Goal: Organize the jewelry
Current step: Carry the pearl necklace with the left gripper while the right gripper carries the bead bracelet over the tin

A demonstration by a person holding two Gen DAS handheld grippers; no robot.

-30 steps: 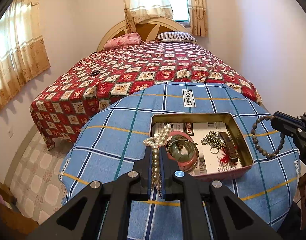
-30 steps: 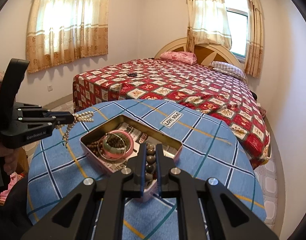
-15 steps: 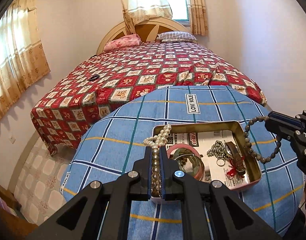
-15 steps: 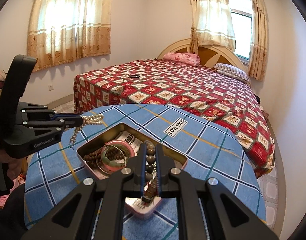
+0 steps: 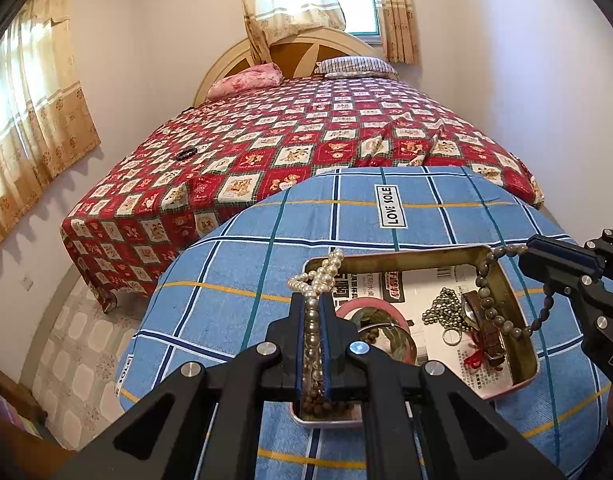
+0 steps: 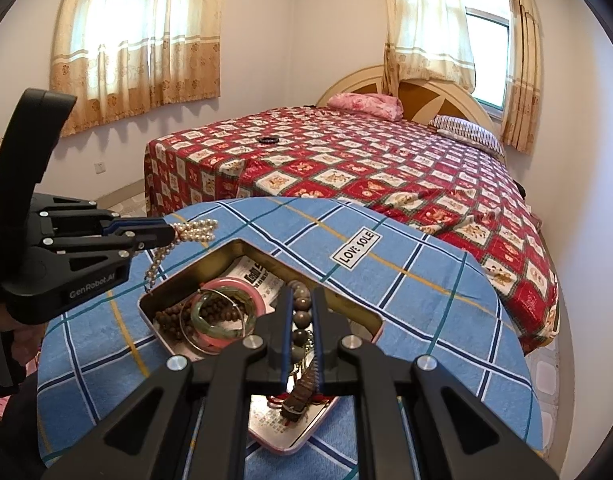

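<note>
Since a second ago we have carried both strands forward over the counter (image 5: pixel 234 280), and the tin (image 5: pixel 522 344) now lies right under both grippers, while before it was further ahead of us. The grips themselves did not change. Our left gripper (image 5: pixel 315 312) is clamped on the pearl necklace (image 5: pixel 320 276), which bunches above the fingertips and hangs down between them to the near corner of the tin. Our right gripper (image 6: pixel 302 312) is clamped on the grey bead bracelet (image 6: pixel 300 308); in the left view its loop dangles over the right part of the tin. We judge that both pieces are now in place for lowering, and that the next step is to set them down inside and let go.

The tin is open, gold inside, with a printed paper sheet (image 5: pixel 422 284) on its bottom. In it we see a pink bangle (image 6: pixel 250 300) with a green bangle (image 6: pixel 210 312) and a thin metal ring lying on it, a strand of small brown beads (image 6: pixel 168 316) at the left corner, a bunch of metal ball chain (image 5: pixel 442 312) with a small ring, and a brown strap with red thread (image 5: pixel 486 344). The remaining room is mostly in the middle, so the strands may tangle with the chain.
</note>
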